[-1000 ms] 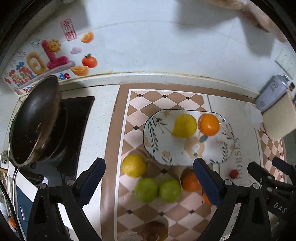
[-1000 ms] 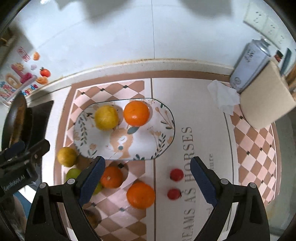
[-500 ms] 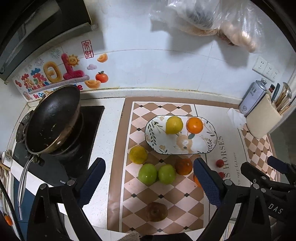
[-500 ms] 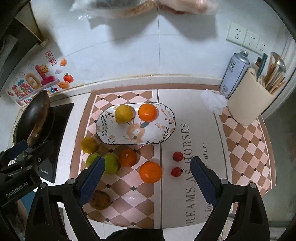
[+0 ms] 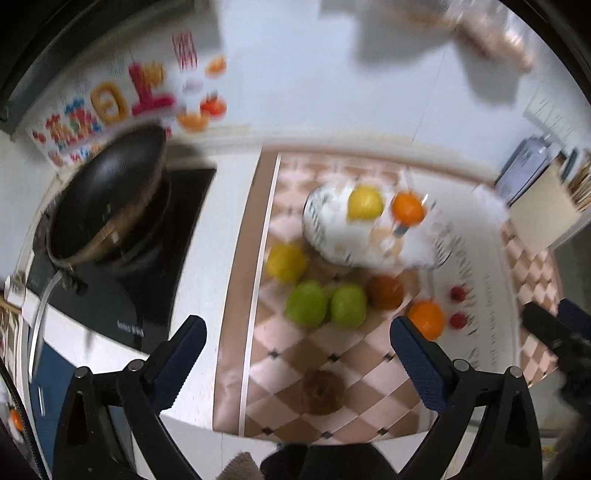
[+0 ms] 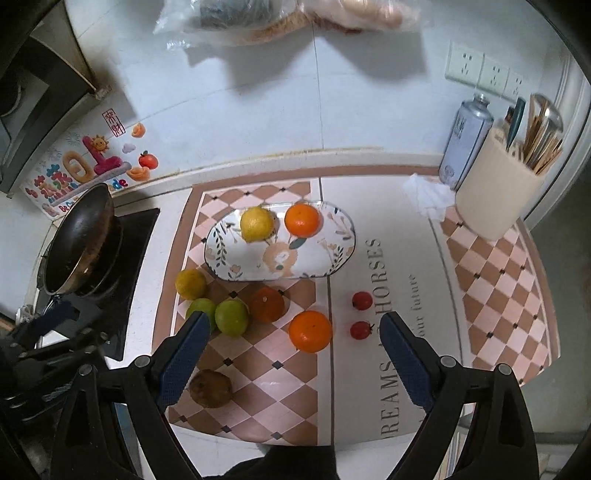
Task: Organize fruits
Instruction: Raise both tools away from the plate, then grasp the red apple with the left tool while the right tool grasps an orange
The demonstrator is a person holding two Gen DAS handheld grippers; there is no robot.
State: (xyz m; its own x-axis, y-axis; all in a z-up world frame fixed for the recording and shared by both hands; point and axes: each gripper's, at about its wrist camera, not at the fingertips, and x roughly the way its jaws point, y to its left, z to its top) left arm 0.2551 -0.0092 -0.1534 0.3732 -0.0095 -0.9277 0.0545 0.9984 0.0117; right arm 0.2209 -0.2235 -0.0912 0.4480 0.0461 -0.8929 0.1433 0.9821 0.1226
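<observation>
An oval patterned plate (image 6: 325,254) lies on the checkered mat and holds a yellow lemon (image 6: 256,224) and an orange (image 6: 302,220). In front of it on the mat lie a yellow citrus (image 6: 190,283), two green fruits (image 6: 231,316), a dark orange (image 6: 266,304), a bright orange (image 6: 309,331), two cherry tomatoes (image 6: 361,300) and a brown kiwi (image 6: 211,388). My right gripper (image 6: 291,338) is open and empty, held high above the fruits. My left gripper (image 5: 295,345) is open and empty too, high over the blurred green fruits (image 5: 327,304).
A black pan (image 6: 79,243) sits on the stove at the left. A beige utensil holder (image 6: 498,195), a spray can (image 6: 466,142) and a crumpled tissue (image 6: 428,194) stand at the back right. Plastic bags (image 6: 280,14) hang on the tiled wall.
Both grippers rose well away from the counter, so more of it shows. The left view is now blurred by motion and has shifted closer. No fruit has moved.
</observation>
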